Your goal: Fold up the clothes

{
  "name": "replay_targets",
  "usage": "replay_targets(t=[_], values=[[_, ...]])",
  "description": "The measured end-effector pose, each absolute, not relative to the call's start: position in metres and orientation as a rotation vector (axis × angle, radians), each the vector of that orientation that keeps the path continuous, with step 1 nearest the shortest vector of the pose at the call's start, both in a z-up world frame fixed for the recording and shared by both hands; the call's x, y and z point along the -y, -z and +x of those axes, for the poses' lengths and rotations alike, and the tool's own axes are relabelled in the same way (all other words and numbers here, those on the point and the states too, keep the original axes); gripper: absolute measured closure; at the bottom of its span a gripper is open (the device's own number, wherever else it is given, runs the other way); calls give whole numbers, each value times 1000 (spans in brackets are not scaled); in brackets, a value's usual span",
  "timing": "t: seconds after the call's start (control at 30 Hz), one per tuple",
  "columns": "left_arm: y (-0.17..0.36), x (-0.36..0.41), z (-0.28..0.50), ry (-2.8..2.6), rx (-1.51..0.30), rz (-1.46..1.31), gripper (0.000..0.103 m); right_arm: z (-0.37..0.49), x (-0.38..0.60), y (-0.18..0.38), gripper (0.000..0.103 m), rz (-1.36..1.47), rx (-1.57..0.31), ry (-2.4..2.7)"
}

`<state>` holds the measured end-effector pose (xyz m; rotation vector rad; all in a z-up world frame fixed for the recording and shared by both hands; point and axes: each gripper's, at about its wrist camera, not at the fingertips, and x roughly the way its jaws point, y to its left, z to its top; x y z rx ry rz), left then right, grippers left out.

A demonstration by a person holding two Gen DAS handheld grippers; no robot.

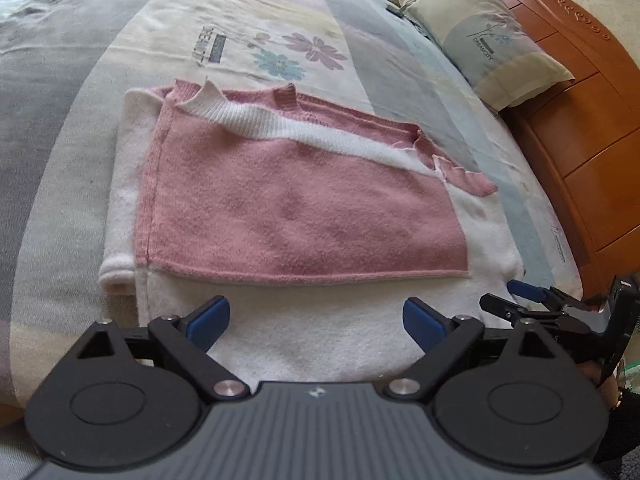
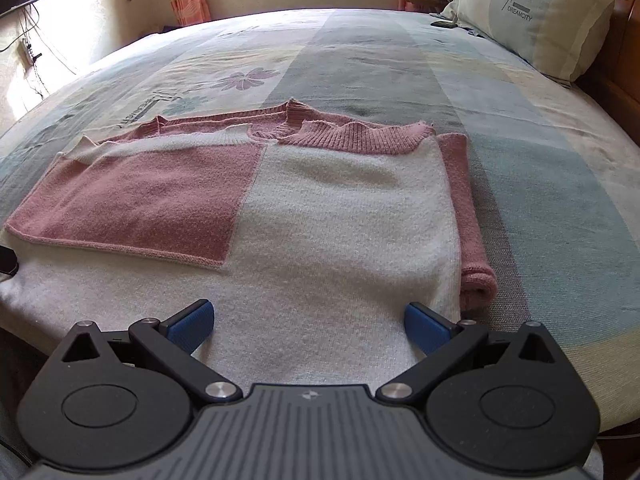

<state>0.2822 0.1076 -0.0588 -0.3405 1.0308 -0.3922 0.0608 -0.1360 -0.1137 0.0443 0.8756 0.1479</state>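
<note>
The pink-and-white sweater (image 2: 320, 216) lies flat near the near edge of the bed (image 2: 540, 184), sleeves already folded in, collar at the far side. Both tools hover over its near white hem: the left hand-held gripper (image 1: 316, 318) and the right hand-held gripper (image 2: 310, 322) each have their jaws spread apart, holding nothing. The likely step is folding hem toward collar. To do it well, pinch all layers at both near corners, lift evenly, and lay the hem squarely at the collar.
</note>
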Motion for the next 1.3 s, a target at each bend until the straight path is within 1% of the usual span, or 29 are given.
replay_targets(t=[0.07, 0.13, 0.23, 0.33, 0.47, 0.5, 0.53, 0.6, 0.67, 0.77, 1.0, 1.13, 1.3], values=[[43, -108, 290, 409, -962, -323, 9, 64, 138, 107, 0, 74, -871, -152], [35, -105, 302, 411, -935, -306, 9, 68, 140, 95, 0, 124, -831, -172], [36, -94, 325, 421, -917, -280, 9, 82, 136, 77, 0, 181, -774, -215], [52, -86, 341, 432, -944, -304, 9, 102, 122, 68, 0, 173, -757, -251], [88, -83, 356, 426, -1026, -368, 8, 124, 97, 75, 0, 124, -796, -294], [89, -85, 354, 438, -1003, -377, 6, 129, 92, 80, 0, 116, -819, -298], [90, -88, 353, 449, -996, -400, 2, 132, 88, 86, 0, 107, -847, -299], [92, -95, 351, 471, -981, -446, 2, 135, 84, 101, 0, 102, -902, -270], [93, -101, 350, 490, -974, -482, 2, 133, 84, 108, 0, 81, -904, -235], [85, -99, 352, 473, -969, -454, 2, 131, 89, 110, 0, 109, -894, -232], [46, -116, 345, 455, -861, -403, 2, 131, 90, 102, 0, 134, -903, -226], [39, -142, 344, 388, -854, -390, 2, 126, 91, 98, 0, 161, -897, -230], [44, -171, 335, 328, -858, -411, 2, 118, 89, 87, 0, 190, -877, -246]])
